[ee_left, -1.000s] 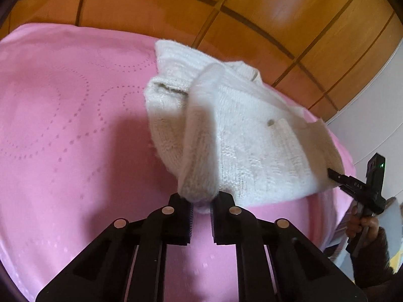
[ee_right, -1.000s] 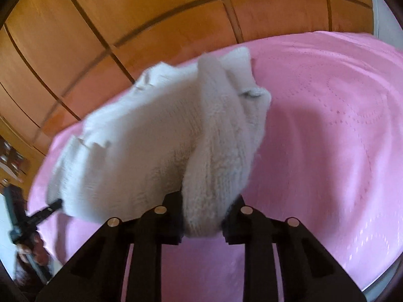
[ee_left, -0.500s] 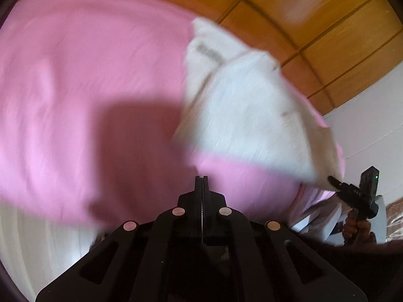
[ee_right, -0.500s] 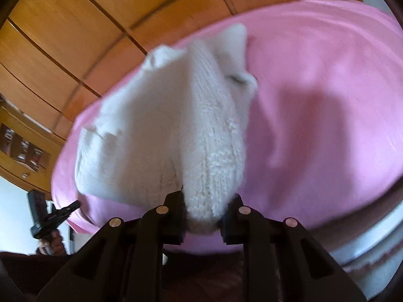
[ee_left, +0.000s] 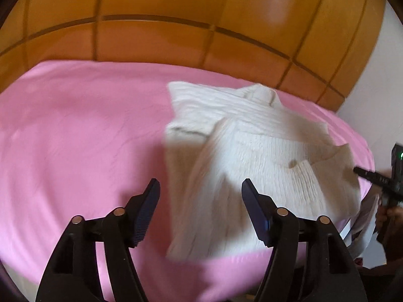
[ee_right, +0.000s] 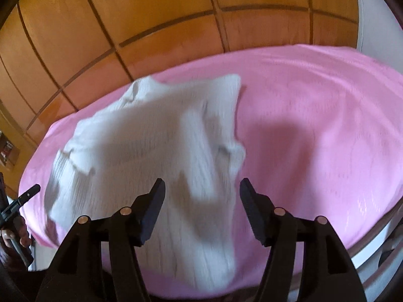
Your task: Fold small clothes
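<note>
Your left gripper (ee_left: pixel 200 196) has its jaws opening, standing wide apart at the bottom of the left wrist view; the white knit sweater (ee_left: pixel 252 156) shows between the fingers, but the pads do not press on it. Your right gripper (ee_right: pixel 201 196) is opening too, its fingers spread in the lower middle of the right wrist view, with a fold of the same sweater (ee_right: pixel 156 146) between them and no pad pinching it. The sweater lies partly folded on the pink bed sheet (ee_left: pixel 75 138), right of centre in the left view and left of centre in the right view, blurred by motion. Wooden panelling (ee_left: pixel 176 37) fills the top of both frames. At the right edge of the left view your right hand (ee_left: pixel 388 216) grips the other tool's handle.
</note>
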Demonstrator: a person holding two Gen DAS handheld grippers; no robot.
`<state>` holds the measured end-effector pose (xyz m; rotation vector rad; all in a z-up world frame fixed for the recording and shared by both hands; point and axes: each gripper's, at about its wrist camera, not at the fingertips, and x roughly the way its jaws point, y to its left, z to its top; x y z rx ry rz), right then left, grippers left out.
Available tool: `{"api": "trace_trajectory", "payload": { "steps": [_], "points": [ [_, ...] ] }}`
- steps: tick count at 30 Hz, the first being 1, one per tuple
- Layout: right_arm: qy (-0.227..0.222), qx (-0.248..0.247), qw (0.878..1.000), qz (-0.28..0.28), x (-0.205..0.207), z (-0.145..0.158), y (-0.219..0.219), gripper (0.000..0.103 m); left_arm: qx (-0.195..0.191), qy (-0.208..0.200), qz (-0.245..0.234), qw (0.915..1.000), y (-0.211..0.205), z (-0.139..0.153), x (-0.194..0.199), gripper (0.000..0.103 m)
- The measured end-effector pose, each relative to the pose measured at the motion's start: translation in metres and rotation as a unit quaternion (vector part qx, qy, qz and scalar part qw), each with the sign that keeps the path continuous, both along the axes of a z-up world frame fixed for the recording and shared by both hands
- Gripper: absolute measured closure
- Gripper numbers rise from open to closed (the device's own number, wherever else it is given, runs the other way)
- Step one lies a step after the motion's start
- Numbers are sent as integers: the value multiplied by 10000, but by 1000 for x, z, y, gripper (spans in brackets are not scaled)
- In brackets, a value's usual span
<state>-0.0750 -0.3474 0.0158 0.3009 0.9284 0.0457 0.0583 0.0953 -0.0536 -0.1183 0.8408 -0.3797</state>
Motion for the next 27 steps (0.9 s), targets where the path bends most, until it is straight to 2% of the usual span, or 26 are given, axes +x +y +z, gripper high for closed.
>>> {"api": "trace_trajectory", "payload": {
  "steps": [1,3,4,5,6,7,11,16,20,27],
  "points": [
    [-29,4,10000,-13,3,-1,-1,42,20,-1,-36,10000,1,-2,1,38],
    [-49,-22,10000,-60,17,-5,1,44,31,104,-177,9998,-18,-10,19,48],
    [-33,-15,10000,-81,24,-8,2,48,18,195,-260,9995,-22,-15,23,66],
    [-4,22,10000,-80,27,-10,2,65,31,324,-364,9988,-28,-22,29,91],
    [65,102,9999,-17,31,-12,3,88,92,338,-378,9987,-30,-25,28,96],
    [111,133,9998,71,32,-12,3,95,134,249,-345,9990,-30,-24,25,98],
    [-88,25,9987,510,21,10,17,96,-422,90,-267,9987,-3,-7,5,98],
    [-585,264,9965,527,21,52,14,96,-1035,-204,-211,9942,23,24,-3,98],
    [-775,181,9959,419,54,63,15,96,-1178,-346,-88,9924,24,40,23,99],
    [-831,3,9965,32,135,62,8,97,-998,-342,241,9941,13,50,100,99]
  ]
}}
